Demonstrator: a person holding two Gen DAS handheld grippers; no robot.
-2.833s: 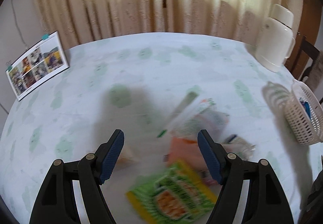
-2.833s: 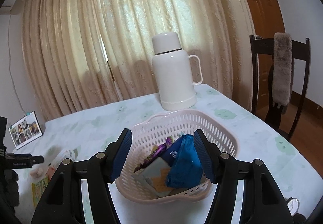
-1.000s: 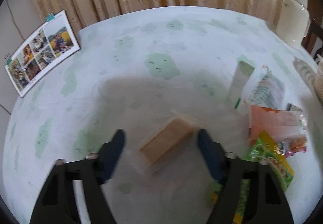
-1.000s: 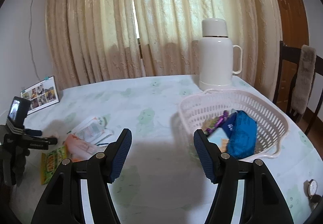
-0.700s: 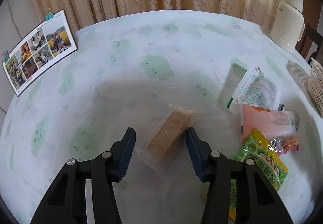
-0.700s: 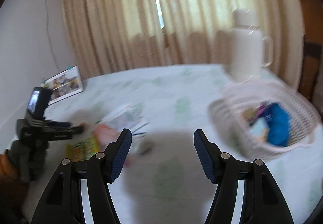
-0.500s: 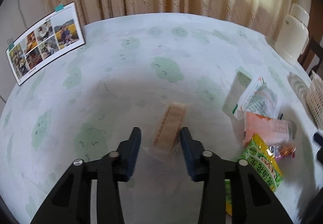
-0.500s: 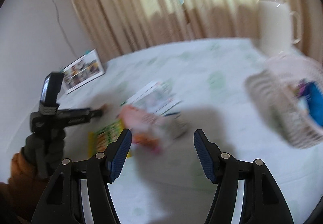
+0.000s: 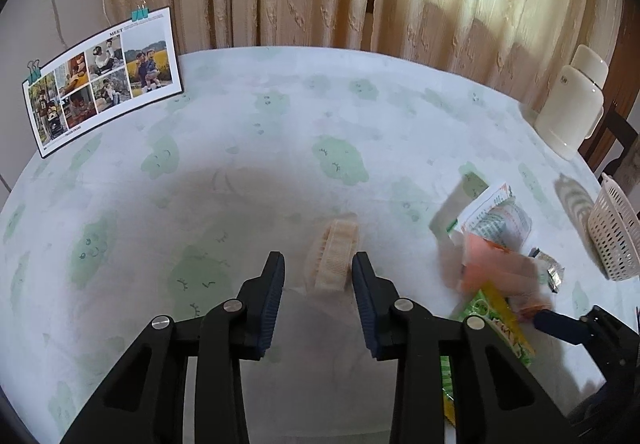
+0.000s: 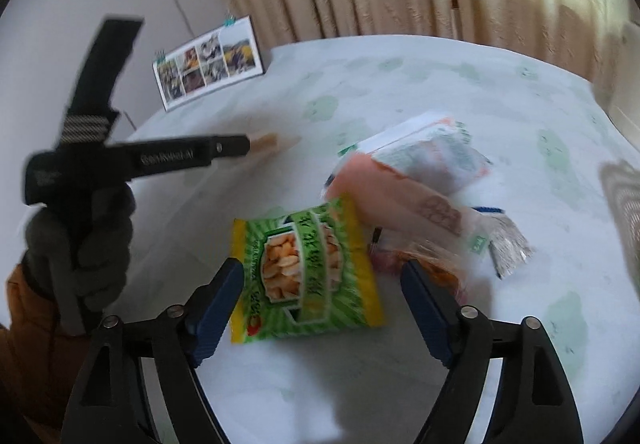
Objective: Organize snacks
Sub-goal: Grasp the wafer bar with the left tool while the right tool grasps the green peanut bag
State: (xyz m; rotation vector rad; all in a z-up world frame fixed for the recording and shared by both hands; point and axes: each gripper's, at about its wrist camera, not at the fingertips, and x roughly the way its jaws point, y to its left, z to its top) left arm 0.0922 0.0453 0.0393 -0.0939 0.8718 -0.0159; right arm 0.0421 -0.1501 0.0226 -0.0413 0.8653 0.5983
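A few snacks are out of sight from here; the white basket (image 9: 616, 240) shows only its wall at the desk's (image 9: 280, 132) far right edge, so its contents cannot be told. Much is left: a wafer pack (image 9: 337, 256), a green chip bag (image 10: 308, 268), an orange packet (image 10: 404, 200) and a white pouch (image 10: 436, 156) all lie loose on the desk. The left tool (image 9: 319, 276) is closing, the clear-wrapped wafer pack between its pads; a firm clamp I cannot confirm. Its long axis runs away from the tool, tipped slightly right. The right tool (image 10: 322, 284) is opening above the green bag, holding nothing
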